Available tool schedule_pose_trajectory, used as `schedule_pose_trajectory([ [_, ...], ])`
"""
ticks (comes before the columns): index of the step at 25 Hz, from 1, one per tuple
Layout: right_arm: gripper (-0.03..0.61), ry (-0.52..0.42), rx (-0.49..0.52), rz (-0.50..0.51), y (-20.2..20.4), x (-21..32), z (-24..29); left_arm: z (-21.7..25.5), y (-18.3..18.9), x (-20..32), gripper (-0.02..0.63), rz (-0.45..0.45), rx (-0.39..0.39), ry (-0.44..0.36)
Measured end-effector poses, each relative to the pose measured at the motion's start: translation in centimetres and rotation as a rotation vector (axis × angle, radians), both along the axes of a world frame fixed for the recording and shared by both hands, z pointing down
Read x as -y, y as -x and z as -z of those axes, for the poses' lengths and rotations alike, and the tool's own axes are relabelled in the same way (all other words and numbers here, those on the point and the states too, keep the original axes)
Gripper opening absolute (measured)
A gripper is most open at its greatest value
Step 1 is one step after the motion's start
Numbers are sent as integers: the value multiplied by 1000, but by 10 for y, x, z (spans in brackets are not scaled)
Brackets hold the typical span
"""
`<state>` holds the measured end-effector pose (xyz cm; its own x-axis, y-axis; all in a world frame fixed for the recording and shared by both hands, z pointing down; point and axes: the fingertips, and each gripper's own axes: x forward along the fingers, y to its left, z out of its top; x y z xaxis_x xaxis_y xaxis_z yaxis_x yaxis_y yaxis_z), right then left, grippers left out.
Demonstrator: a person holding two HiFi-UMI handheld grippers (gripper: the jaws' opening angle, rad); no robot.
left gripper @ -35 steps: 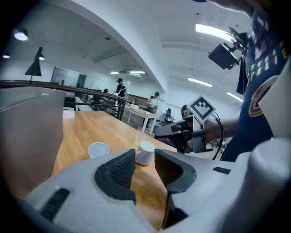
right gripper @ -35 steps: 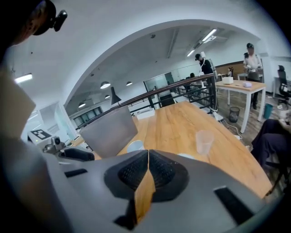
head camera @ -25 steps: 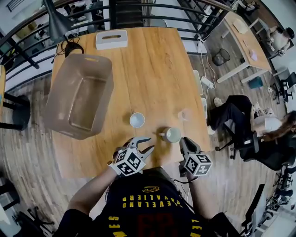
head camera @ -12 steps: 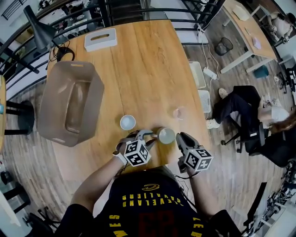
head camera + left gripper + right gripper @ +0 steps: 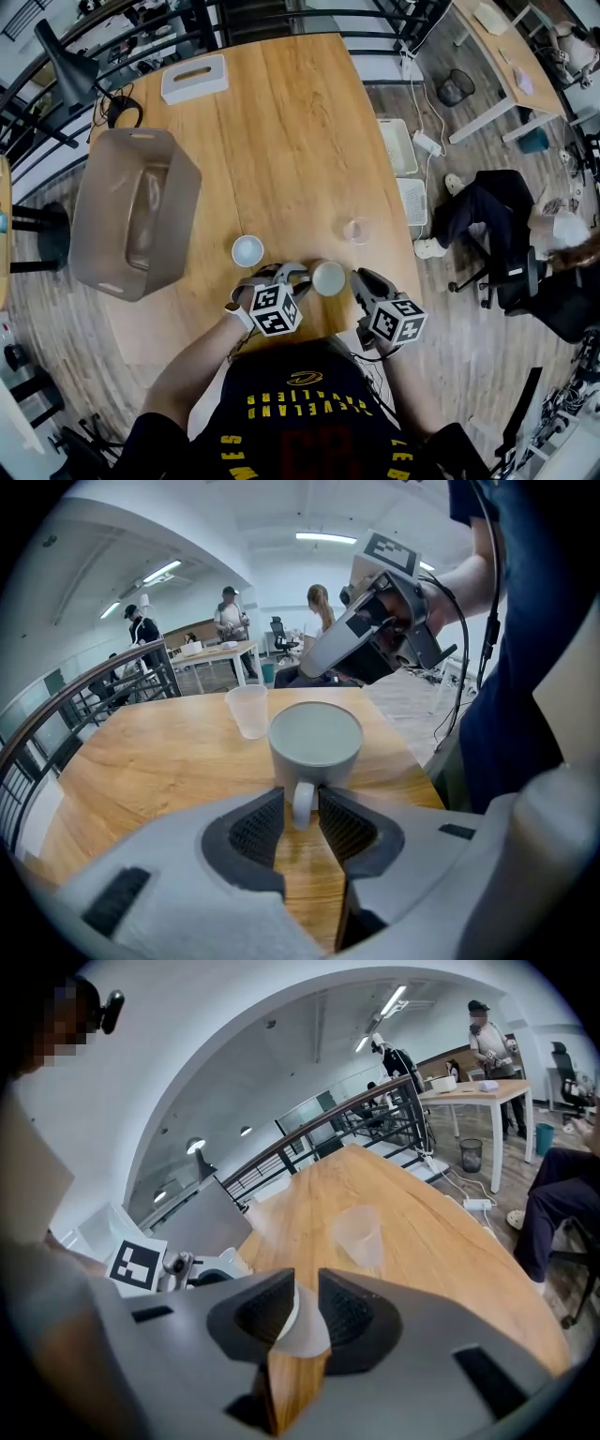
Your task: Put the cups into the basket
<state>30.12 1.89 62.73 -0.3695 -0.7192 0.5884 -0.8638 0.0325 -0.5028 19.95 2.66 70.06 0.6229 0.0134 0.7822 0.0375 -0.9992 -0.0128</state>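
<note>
The wooden table (image 5: 300, 122) runs away from me toward a black railing, with open office floor off its right side. Three cups stand in a loose row near my edge: a small white cup (image 5: 247, 250), a mug (image 5: 329, 277) and a clear plastic cup (image 5: 356, 230). None is in the basket (image 5: 94, 216) yet, which sits well apart at the table's left edge.

My left gripper (image 5: 289, 277) is parted, its pads standing either side of the mug's handle (image 5: 302, 806) without clenching it. My right gripper (image 5: 298, 1290) has just been opening and is released too. The mug's white wall shows in its gap from the opposite side, though I cannot tell whether a pad touches it.

The worry is two tools on one mug. If both close and I lift unevenly, the mug could twist out of one grip. The handle alone is a narrow hold, so the mug may swing or slip there. A push from the right gripper could knock the light clear cup, which stands near. The mug also sits close to my edge, so a tug toward me could drag it off.

The way to the basket passes the small white cup, so I judge the mug needs lifting over it. The basket's top is open. Beyond the cups the table is bare, apart from a white box (image 5: 194, 80) at the far corner.
</note>
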Motion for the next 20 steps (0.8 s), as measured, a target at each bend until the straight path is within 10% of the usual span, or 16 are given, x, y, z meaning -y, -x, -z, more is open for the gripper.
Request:
schedule_pose_trajectory([
  [20, 84, 28, 60, 17, -8, -2, -11, 4, 1, 2, 52, 116, -28, 31],
])
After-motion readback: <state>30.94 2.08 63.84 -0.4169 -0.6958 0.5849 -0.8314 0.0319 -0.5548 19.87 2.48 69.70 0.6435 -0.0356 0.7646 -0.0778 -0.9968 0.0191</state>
